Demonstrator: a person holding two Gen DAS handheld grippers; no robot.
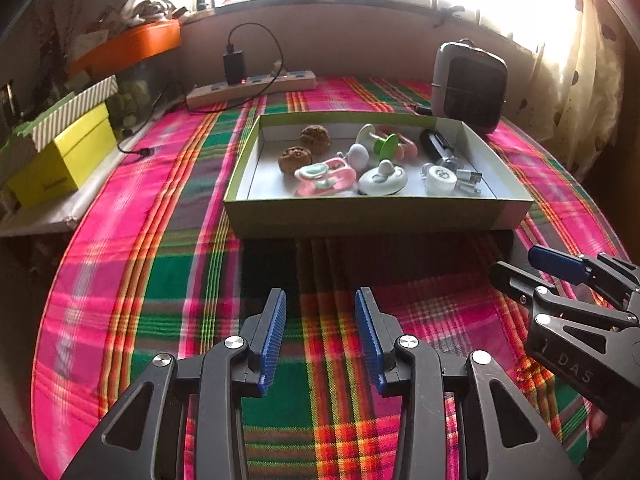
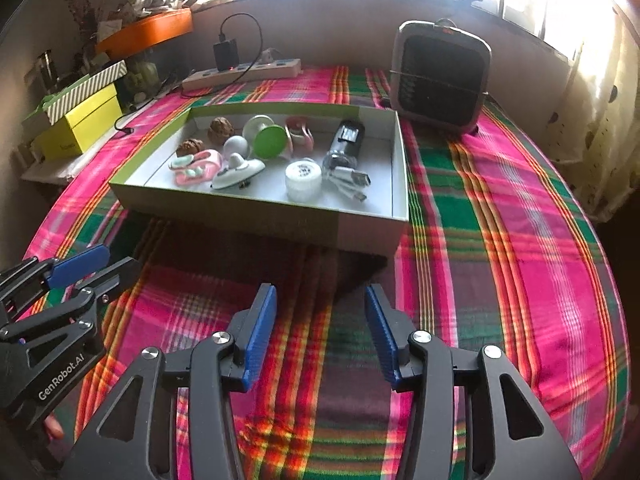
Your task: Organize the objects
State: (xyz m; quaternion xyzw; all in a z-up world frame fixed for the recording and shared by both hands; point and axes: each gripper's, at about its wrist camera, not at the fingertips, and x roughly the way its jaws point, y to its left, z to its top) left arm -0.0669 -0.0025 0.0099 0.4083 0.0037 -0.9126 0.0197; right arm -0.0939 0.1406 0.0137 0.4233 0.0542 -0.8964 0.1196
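Tool pads ribbed, blue, parted

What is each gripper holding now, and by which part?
Nothing is held. The left gripper and the right gripper both stand open over the plaid cloth, short of the box.

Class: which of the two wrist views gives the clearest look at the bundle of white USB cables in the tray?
The right wrist view: the USB cables lie near the tray's right front corner, plugs plainly visible beside the white round container. In the left wrist view the cables are smaller and blurrier, tucked into the tray's far right corner.
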